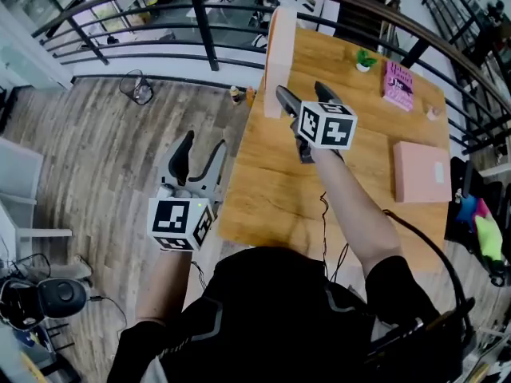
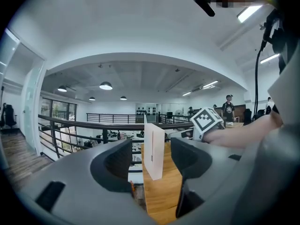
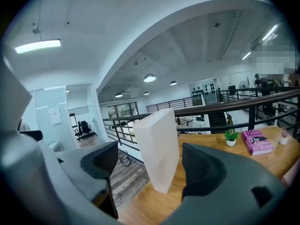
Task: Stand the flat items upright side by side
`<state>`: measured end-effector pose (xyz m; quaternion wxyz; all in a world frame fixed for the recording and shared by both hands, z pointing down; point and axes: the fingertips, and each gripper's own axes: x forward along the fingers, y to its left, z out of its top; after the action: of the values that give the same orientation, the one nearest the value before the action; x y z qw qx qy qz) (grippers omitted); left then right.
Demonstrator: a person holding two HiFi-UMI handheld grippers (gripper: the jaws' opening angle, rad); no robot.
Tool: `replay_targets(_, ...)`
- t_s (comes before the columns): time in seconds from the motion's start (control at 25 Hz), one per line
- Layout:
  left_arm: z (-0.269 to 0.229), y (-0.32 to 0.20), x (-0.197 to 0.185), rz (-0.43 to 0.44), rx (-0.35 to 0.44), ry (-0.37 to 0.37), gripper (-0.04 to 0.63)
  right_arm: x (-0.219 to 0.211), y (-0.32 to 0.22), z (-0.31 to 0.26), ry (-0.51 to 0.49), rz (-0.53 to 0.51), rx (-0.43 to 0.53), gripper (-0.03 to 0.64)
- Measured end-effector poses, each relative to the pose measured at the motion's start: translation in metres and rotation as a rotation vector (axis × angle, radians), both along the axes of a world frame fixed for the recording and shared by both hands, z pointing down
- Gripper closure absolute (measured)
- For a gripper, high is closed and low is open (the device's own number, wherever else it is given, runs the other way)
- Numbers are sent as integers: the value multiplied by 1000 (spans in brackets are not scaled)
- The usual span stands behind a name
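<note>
Floor (image 1: 104,134): grey-brown wood planks, running wide and bare to the left of the table.
Table (image 1: 271,206): a long rectangle of warm, smooth wood with square edges. Its near and middle stretch is bare, and its far end runs up to the railing.
Railing (image 1: 200,14): dark metal bars curving round the table's far side, with a drop beyond.
Upright box (image 1: 279,54): a pale, flat, smooth-faced slab with crisp corners. It stands on its narrow edge at the table's far left corner, close to the left edge.
Flat box (image 1: 421,172): pink, matte and rectangular. It lies face down near the table's right edge, well apart from the upright one.
Right gripper (image 1: 303,94): grey plastic with a marker cube behind, held over the table just short of the upright box. Its jaws stand wide apart and the box shows in the gap ahead, but the pads do not press on it and it holds nothing.
Left gripper (image 1: 204,146): the same build, held off the table's left edge above the floor. Its jaws are parted and empty, and the upright box is only seen far ahead between them.
Book (image 1: 398,84): a magenta cover with print, lying flat near the far right.
Plant (image 1: 365,60): small, green-leaved, in a white pot just left of the book.
</note>
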<state>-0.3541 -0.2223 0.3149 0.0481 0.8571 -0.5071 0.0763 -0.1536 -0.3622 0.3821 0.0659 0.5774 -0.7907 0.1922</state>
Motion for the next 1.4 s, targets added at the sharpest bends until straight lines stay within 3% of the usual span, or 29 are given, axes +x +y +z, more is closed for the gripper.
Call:
replay_targets(0.36, -28, -3, 99, 191, 58, 27, 322, 99, 95, -74, 50, 6, 134, 197)
replay_targets(0.64, -54, 16, 181, 331, 98, 78, 324, 160, 163, -118, 97, 5, 212, 236)
replay_targets(1.12, -73, 38, 280, 501, 113, 133, 333, 261, 248, -156, 179, 172, 256, 239)
replay_targets(1.4, -70, 45, 325, 633, 68, 159, 311, 304, 293, -159, 272, 307, 261, 238)
